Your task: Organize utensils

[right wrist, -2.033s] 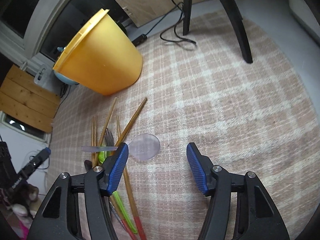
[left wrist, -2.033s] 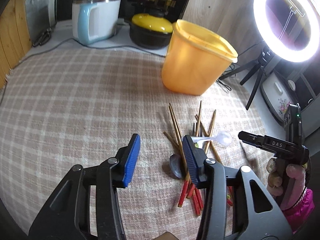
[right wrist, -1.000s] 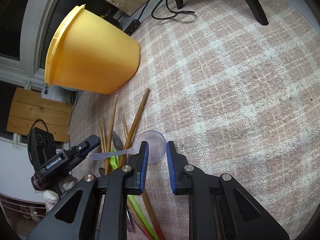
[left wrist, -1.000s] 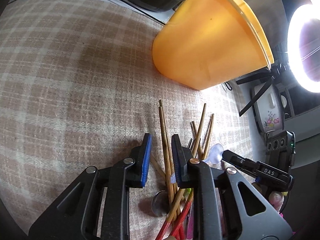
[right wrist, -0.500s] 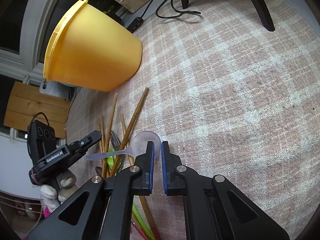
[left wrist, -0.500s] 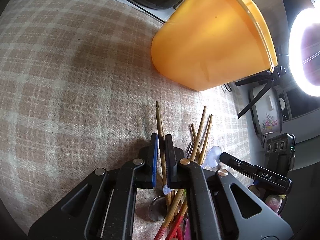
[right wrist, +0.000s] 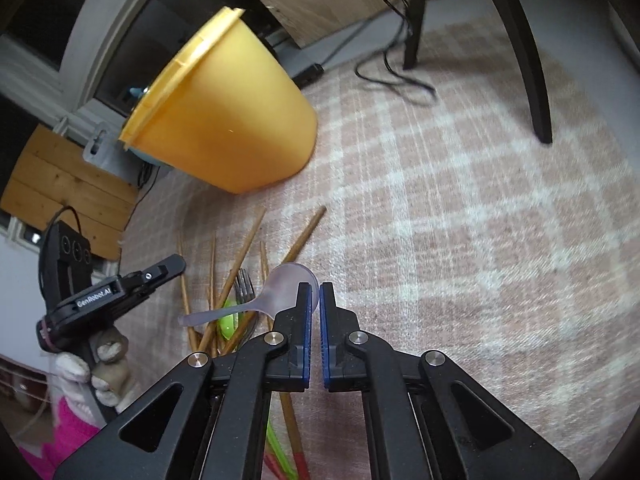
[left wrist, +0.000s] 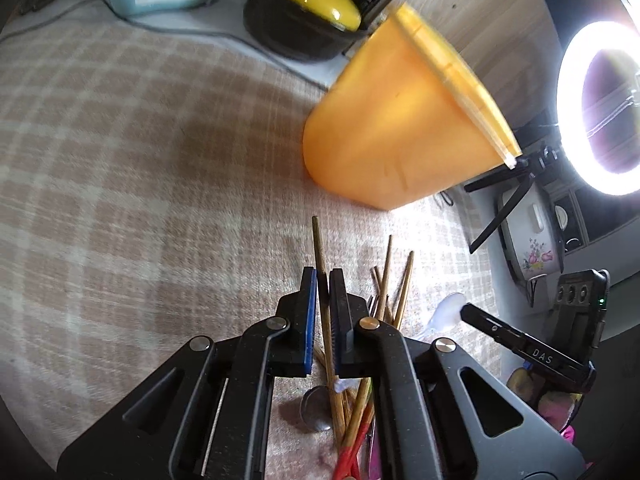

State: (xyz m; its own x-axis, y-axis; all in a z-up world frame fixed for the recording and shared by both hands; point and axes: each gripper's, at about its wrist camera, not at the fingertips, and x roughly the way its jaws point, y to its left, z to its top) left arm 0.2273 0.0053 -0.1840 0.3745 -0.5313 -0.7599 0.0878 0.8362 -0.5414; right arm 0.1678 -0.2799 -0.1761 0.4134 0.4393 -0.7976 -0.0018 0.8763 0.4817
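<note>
Two grips hold: left gripper (left wrist: 323, 276) pinches a chopstick (left wrist: 319, 248) lengthwise, right gripper (right wrist: 314, 292) nips the clear spoon (right wrist: 280, 284) bowl, the orange bucket (left wrist: 396, 132) standing just beyond both.

Both tools are matte black plastic with triangular cut-outs in their arms and round silver screws at the pivots; the left gripper (left wrist: 323, 280) has blue ribbed pads on its jaws, as does the right gripper (right wrist: 314, 294); white lettering runs along their sides; the hand (right wrist: 94, 364) wears a pale worn glove above a bright pink sleeve (right wrist: 60, 432).
</note>
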